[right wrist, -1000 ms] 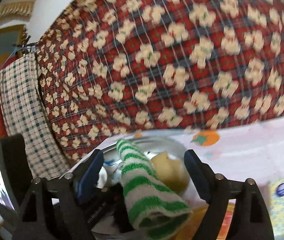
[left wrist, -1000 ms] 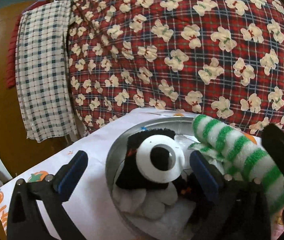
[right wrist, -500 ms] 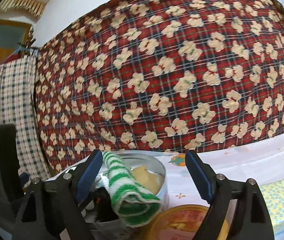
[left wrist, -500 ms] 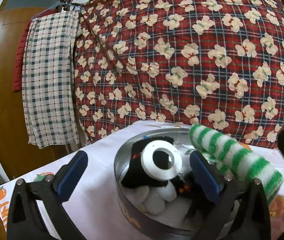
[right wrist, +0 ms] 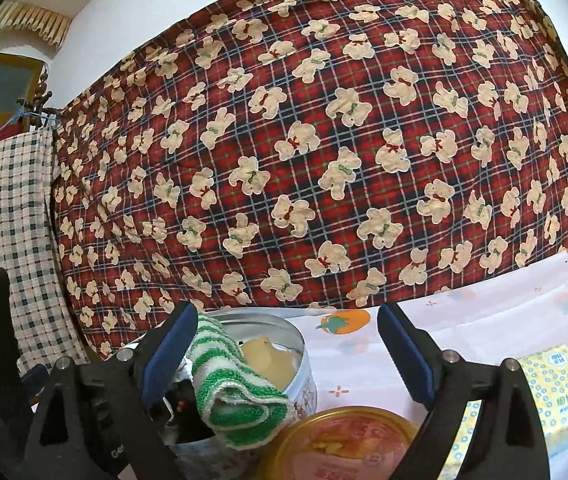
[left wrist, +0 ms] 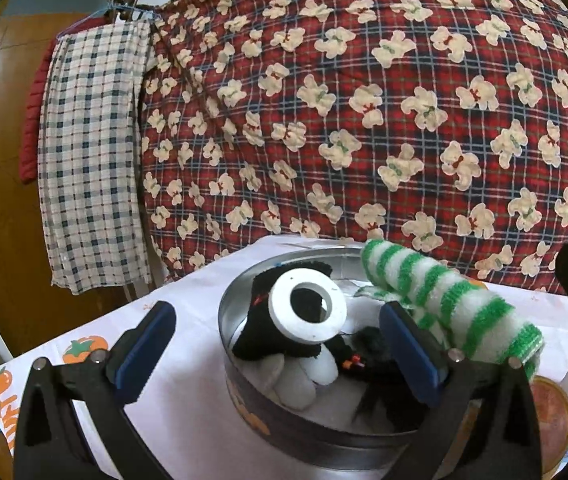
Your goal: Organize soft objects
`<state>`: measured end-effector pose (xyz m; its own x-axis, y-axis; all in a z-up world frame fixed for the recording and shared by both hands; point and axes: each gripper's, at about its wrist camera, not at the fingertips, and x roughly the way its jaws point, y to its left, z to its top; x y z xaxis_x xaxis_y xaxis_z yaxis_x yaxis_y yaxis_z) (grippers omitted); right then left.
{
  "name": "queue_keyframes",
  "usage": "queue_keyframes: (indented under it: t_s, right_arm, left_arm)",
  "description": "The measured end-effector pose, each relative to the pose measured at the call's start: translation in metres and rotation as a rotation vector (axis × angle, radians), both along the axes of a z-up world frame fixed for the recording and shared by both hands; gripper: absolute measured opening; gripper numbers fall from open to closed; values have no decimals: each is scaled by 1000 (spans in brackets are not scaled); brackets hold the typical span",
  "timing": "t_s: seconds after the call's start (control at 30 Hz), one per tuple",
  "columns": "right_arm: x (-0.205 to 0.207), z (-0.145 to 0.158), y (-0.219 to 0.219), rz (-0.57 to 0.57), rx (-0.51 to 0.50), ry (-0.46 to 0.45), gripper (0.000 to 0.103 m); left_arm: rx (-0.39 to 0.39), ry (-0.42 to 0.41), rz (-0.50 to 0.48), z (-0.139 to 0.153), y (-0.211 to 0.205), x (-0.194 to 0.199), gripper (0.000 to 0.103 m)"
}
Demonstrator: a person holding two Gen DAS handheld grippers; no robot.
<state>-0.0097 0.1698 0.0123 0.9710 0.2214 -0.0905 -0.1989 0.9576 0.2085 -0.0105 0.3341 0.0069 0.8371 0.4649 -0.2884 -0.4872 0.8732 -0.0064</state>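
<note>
Left tool (left wrist: 277, 350) is spread wide, gripping nothing, over the tin (left wrist: 243, 384) on the table (left wrist: 187, 424). Right tool (right wrist: 288, 354) is likewise spread and empty. The striped towel (left wrist: 444, 304) drapes over the tin's rim; a plush (left wrist: 284, 332) lies inside.

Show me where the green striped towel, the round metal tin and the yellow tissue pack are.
green striped towel (left wrist: 450, 300): left wrist view, middle of the rolled part.
round metal tin (left wrist: 304, 442): left wrist view, outer front wall.
yellow tissue pack (right wrist: 560, 386): right wrist view, top face.
</note>
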Motion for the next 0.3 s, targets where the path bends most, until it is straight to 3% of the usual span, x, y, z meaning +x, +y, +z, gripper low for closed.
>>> queue_keyframes:
  t_s: [0.3]
  right_arm:
    - [0, 0, 0, -1, -2, -1, 93]
  left_arm:
    - [-6, -2, -9, 0, 0, 1, 103]
